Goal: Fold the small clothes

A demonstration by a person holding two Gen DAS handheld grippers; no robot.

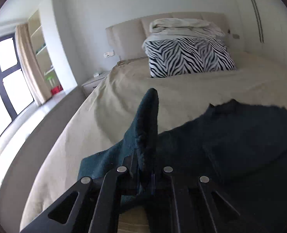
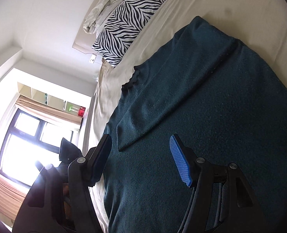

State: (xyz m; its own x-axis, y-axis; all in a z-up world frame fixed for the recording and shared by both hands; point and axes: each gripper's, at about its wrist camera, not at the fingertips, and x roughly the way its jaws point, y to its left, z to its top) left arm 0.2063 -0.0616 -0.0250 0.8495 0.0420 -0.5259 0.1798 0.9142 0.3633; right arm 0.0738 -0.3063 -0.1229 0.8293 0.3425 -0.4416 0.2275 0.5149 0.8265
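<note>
Left wrist view: left gripper [image 1: 143, 167] clamped on teal sweater [image 1: 240, 136] edge, lower centre | right gripper [image 2: 141, 155] spread wide, empty, over sweater on bed [image 2: 182, 9], lower centre | step: gripping edges to begin fold | next: close right on hem, lift together

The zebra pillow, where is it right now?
The zebra pillow sits at the bed's head, under rumpled white bedding, beyond the teal sweater.

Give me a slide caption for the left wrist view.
Left tool shut on a teal sweater fold, lifting it above the beige bed.
</note>
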